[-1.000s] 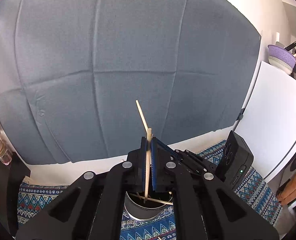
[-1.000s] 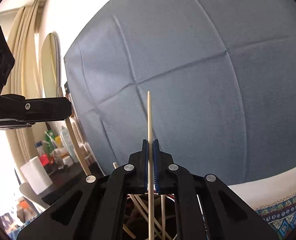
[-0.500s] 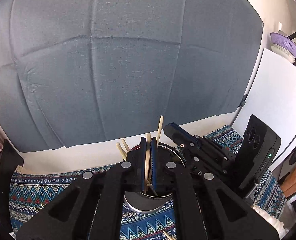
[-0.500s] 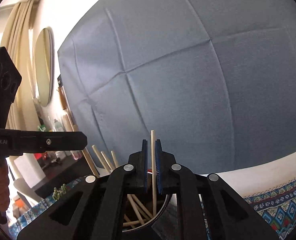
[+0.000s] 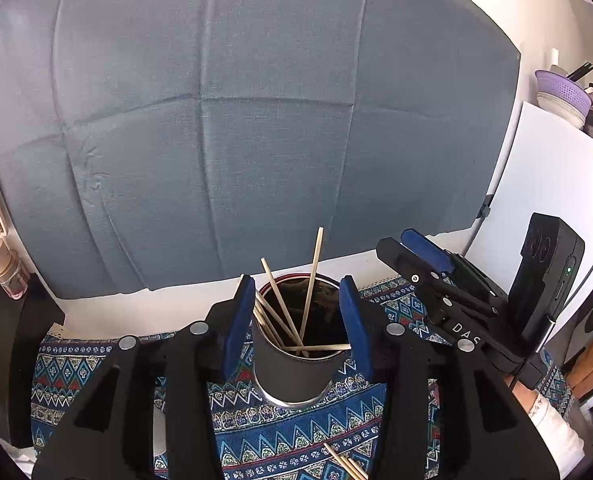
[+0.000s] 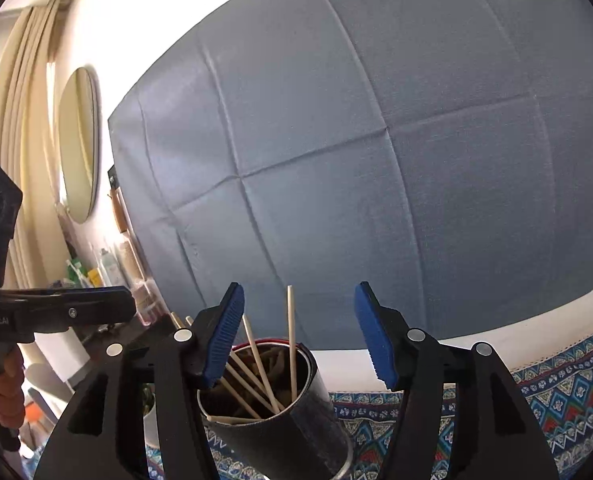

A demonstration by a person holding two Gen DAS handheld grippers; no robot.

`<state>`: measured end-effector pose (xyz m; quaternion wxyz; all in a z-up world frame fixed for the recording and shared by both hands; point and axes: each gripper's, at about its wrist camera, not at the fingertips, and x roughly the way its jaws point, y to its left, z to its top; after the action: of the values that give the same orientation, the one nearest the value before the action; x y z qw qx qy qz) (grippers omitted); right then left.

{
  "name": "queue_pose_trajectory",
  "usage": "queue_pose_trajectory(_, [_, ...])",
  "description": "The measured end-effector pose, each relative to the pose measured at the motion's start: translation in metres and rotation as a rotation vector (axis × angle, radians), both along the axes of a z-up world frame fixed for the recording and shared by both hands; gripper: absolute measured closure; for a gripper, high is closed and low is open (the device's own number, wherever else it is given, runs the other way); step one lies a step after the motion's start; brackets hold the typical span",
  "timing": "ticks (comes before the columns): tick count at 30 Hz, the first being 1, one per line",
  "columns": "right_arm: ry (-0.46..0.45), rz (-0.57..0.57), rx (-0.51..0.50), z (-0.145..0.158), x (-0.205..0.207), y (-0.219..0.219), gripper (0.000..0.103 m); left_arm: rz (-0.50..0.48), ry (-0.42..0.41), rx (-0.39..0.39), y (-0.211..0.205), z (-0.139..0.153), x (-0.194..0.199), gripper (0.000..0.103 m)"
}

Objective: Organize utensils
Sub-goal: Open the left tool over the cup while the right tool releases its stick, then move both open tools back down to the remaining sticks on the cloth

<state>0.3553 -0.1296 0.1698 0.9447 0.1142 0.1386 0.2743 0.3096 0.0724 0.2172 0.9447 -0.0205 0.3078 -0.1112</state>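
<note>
Low in the middle of the left wrist view, your left gripper [image 5: 296, 312] is spread wide with nothing between the blue pads [image 5: 238, 320], straddling the top of the dark cup [image 5: 292, 372]. Same story in the right wrist view: the right gripper [image 6: 298, 332] is splayed apart and empty, just above the cup [image 6: 280, 420].

The wooden sticks [image 5: 292, 320] sit inside the cup, leaning every which way, one lying nearly flat across the rim. So I'd say you're right at the drop-off step, both releases done.

Next, a few more sticks [image 5: 346, 464] lie on the patterned cloth [image 5: 288, 436] at the bottom edge of the left view, so you'll probably want to back one gripper out without clipping the upright ones, then come low and flat for those.

Compared with half a second ago: both grippers were clamped on a stick each, and now both have let go, with the sticks down in the cup.
</note>
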Motion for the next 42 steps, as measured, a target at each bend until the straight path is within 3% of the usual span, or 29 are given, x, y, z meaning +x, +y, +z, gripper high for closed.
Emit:
queue_pose_trajectory(3, [-0.006, -0.002, -0.014, 0.005, -0.010, -0.002, 0.040, 0.014, -0.030, 0.039, -0.004, 0.003, -0.013, 0.038])
queue_pose_trajectory(6, [-0.006, -0.011, -0.044, 0.007, -0.022, -0.003, 0.027, 0.020, -0.046, 0.065, -0.004, 0.004, -0.026, 0.031])
queue_pose_trajectory(10, [-0.021, -0.024, -0.085, 0.010, -0.040, -0.004, 0.021, 0.032, -0.043, 0.079, -0.003, 0.001, -0.043, 0.024])
queue_pose_trajectory(13, [-0.029, -0.025, -0.110, 0.010, -0.056, -0.004, 0.018, 0.067, -0.042, 0.072, 0.000, -0.007, -0.056, 0.013])
queue_pose_trajectory(22, [-0.015, -0.033, -0.162, -0.001, -0.099, -0.004, 0.015, 0.109, 0.039, 0.046, 0.010, -0.048, -0.089, 0.006])
queue_pose_trajectory(36, [0.109, -0.038, -0.224, -0.042, -0.128, -0.010, 0.013, 0.142, 0.195, -0.014, 0.022, -0.122, -0.124, 0.006])
queue_pose_trajectory(42, [0.181, -0.052, -0.268, -0.062, -0.130, -0.011, 0.013, 0.141, 0.242, -0.003, 0.017, -0.147, -0.135, 0.006])
